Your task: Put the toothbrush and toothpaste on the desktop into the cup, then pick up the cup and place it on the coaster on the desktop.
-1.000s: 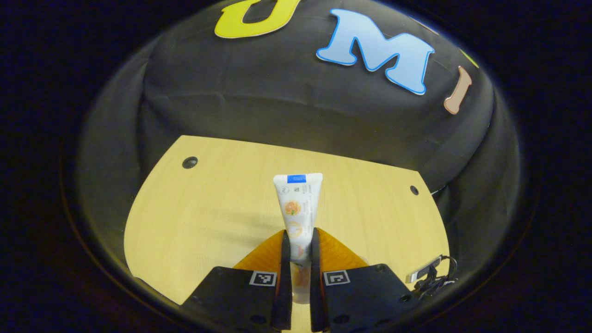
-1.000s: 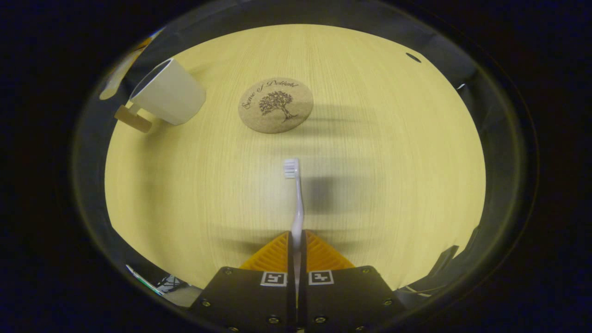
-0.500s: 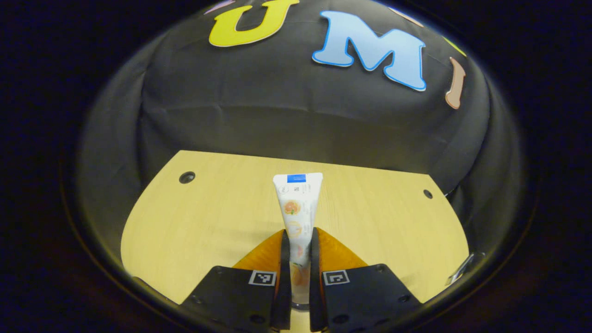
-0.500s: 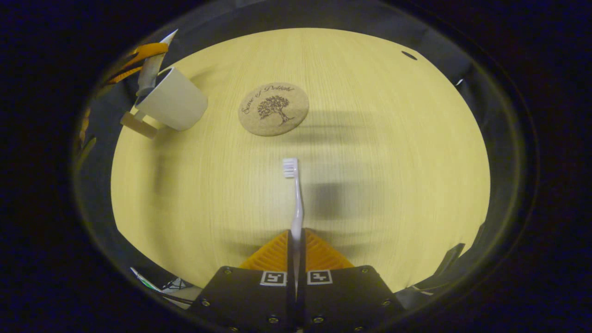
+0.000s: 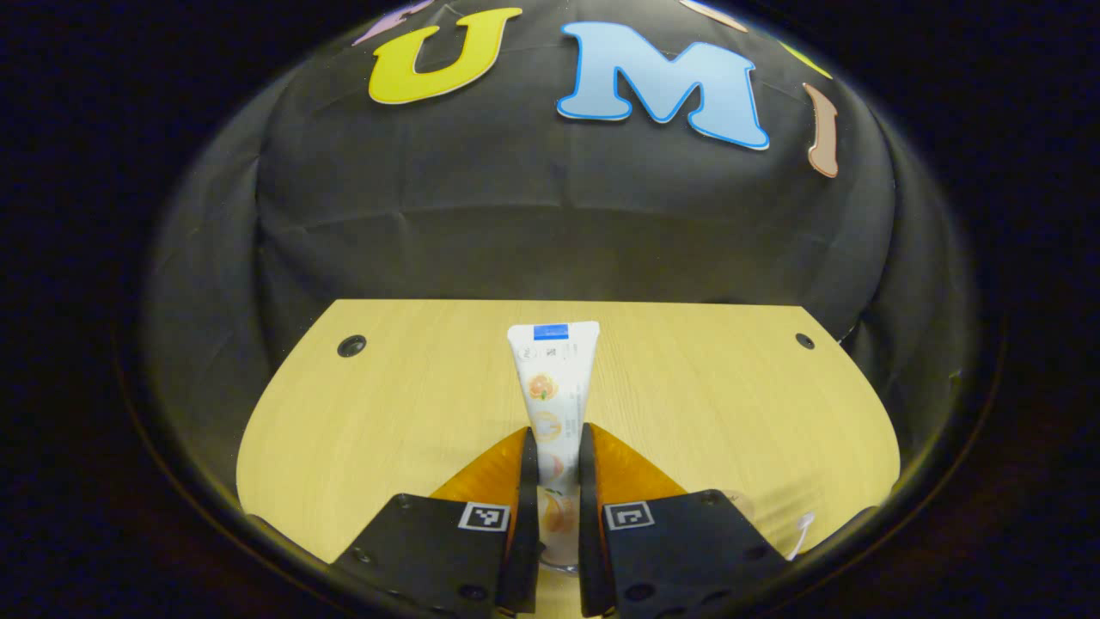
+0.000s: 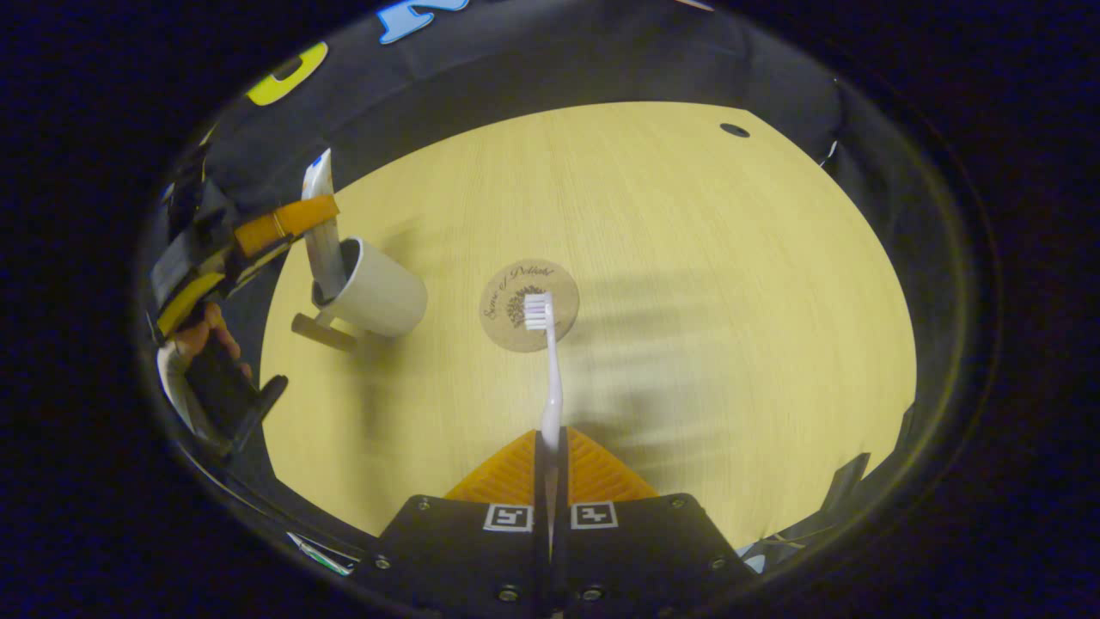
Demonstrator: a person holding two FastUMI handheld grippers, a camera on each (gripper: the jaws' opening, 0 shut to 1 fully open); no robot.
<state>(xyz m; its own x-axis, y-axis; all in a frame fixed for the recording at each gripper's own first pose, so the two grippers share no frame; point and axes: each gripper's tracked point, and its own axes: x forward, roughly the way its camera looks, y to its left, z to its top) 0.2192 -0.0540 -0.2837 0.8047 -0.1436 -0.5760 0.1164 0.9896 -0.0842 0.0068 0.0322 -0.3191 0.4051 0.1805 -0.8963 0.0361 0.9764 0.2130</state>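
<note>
We judged the chief hazard to lie at the white ceramic cup with a wooden handle (image 6: 374, 295), standing at the far left of the pale wooden surface (image 6: 687, 258). The left claw (image 5: 554, 477) had both fingers pressed on the white toothpaste tube with orange fruit print (image 5: 553, 387). In the right gripper view that tube (image 6: 321, 222) stood tilted, its lower end at or just inside the cup's mouth; how deep it reached we could not tell. Let go while leaning, the tube could tip onto the rim, lever the cup over, or fall out onto the surface. A sideways pull by the hand (image 6: 202, 337) before the fingers parted could drag the cup by its lip.

The right claw (image 6: 550, 451) was closed on the handle of the slim white toothbrush (image 6: 550, 378), held above the surface with its bristled head pointing away, over the round cork coaster with an engraved tree (image 6: 526, 304) as that view framed it. Gripped so near one end, the brush could, in our judgement, pivot between the fingers and miss the mouth.

The coaster lay just right of the cup, apart from it. The left claw and its tube occupied the space over the cup, so the brush had no free way in until they withdrew. Two dark holes (image 5: 351, 346) marked the surface's far corners.
</note>
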